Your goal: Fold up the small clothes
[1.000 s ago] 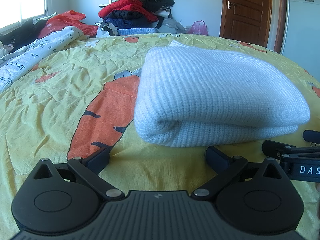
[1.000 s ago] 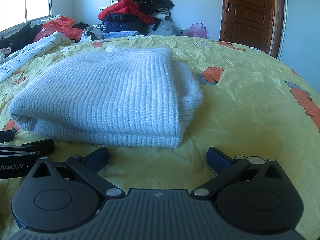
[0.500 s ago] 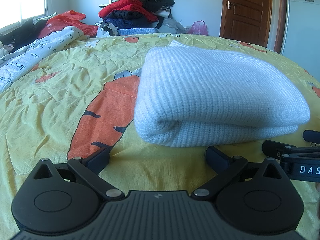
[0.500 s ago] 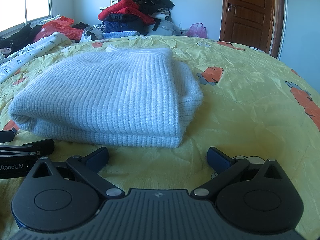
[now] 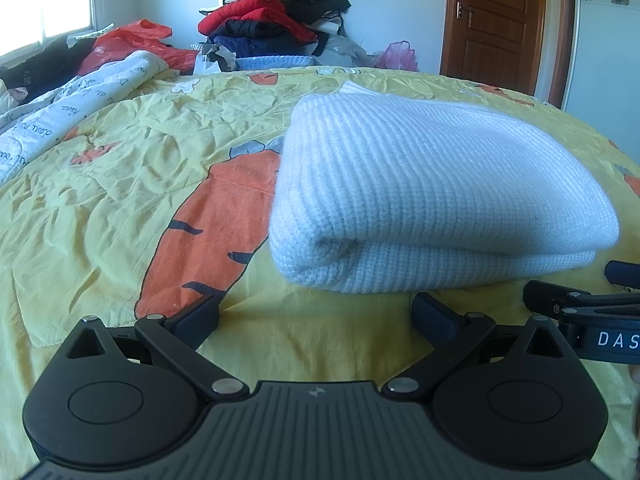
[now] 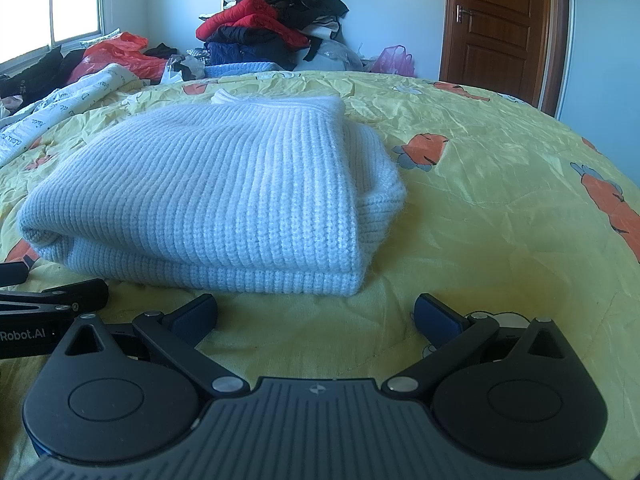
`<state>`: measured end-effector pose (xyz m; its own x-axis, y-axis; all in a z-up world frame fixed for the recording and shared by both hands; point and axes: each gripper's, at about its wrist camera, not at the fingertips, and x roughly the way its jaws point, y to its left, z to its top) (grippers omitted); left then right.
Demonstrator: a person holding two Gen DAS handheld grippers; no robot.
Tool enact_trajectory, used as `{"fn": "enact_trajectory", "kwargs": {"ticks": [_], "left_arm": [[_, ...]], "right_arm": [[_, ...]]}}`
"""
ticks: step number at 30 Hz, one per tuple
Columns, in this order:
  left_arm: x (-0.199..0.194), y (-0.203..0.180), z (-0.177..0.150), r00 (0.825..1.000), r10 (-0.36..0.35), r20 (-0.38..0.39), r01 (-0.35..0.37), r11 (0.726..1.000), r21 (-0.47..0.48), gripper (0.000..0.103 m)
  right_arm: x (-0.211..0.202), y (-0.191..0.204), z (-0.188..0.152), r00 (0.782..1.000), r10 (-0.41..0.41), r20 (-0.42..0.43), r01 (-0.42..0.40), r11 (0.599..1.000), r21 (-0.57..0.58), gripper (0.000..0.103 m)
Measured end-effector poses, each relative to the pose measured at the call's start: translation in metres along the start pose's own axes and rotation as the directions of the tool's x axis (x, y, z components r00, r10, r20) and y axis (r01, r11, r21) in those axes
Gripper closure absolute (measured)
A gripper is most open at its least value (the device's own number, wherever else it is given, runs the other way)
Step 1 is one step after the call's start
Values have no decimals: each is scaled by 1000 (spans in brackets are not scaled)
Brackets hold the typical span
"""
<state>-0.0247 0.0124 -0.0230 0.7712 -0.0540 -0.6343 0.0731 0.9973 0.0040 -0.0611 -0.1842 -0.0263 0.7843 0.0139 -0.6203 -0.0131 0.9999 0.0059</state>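
Observation:
A pale blue knitted sweater [image 5: 432,196] lies folded into a thick rectangle on the yellow carrot-print bedspread [image 5: 120,184]. It also shows in the right wrist view [image 6: 216,192], with its folded edge toward me. My left gripper [image 5: 316,316] is open and empty, low over the bedspread just in front of the sweater's left corner. My right gripper [image 6: 316,316] is open and empty, just in front of the sweater's right corner. Each gripper shows at the edge of the other's view: the right one [image 5: 580,308] and the left one [image 6: 52,296].
A heap of red, black and navy clothes [image 5: 276,20] is piled at the far side of the bed. A white printed quilt [image 5: 76,100] and a red plastic bag [image 5: 132,40] lie at far left. A brown door [image 5: 496,20] stands at back right.

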Motion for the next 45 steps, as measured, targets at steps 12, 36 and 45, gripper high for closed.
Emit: {"fn": "enact_trajectory", "kwargs": {"ticks": [12,36,45], "left_arm": [[0,1,3,999,-15,-29,15,1000,5,0],[-50,-10,-3,999,28,22,-30,996,81,0],[-78,-2,20,994,-4,108,7,1000,-28,0]], "right_arm": [[0,0,0,1000,1,0,-1,1000,1,0],[-48,-4,6,999,34,19,-34,999,28,0],[-58,-12,18,999,32,37,-33,999,43,0]]}}
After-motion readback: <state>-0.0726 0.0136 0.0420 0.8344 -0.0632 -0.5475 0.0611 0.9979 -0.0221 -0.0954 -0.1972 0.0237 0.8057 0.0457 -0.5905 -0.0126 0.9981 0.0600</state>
